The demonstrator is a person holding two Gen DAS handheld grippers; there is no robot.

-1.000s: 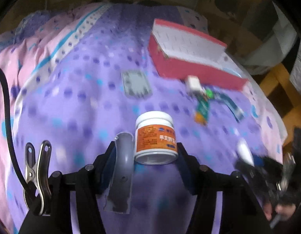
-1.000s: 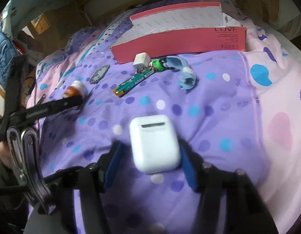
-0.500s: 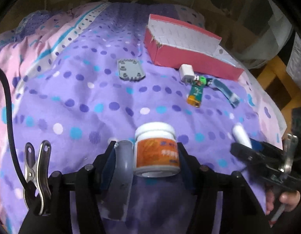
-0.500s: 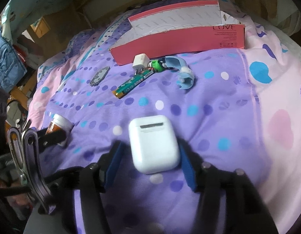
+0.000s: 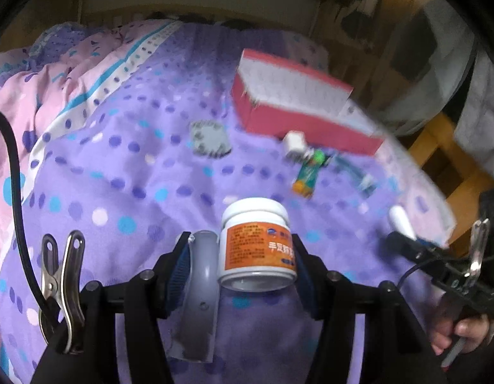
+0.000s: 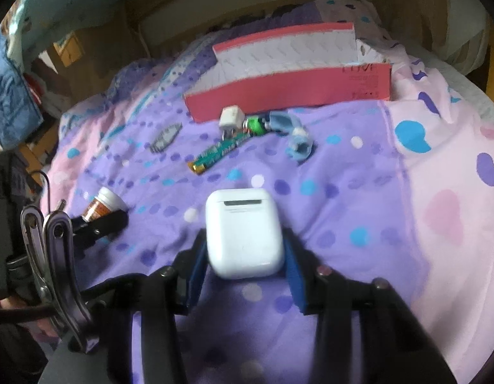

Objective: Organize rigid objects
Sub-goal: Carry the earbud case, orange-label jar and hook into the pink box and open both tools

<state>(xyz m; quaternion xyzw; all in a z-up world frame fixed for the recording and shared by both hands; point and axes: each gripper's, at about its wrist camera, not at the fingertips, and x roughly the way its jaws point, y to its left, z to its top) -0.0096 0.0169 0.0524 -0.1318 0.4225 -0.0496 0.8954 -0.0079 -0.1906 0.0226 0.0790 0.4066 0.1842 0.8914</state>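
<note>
Left claw (image 5: pixel 256 256) grips a light, slick jar (image 5: pixel 255 243) by its sides; right claw (image 6: pixel 245 256) pinches a smooth earbud case (image 6: pixel 243 232).

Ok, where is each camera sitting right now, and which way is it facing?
Left wrist: on the left gripper, looking up the purple bedspread at the red box; its fingers clamp a white jar.
Right wrist: on the right gripper, facing that box; fingers clamp a white earbud case.
Shared: box, white charger, battery pack, and each other's gripper.
</note>
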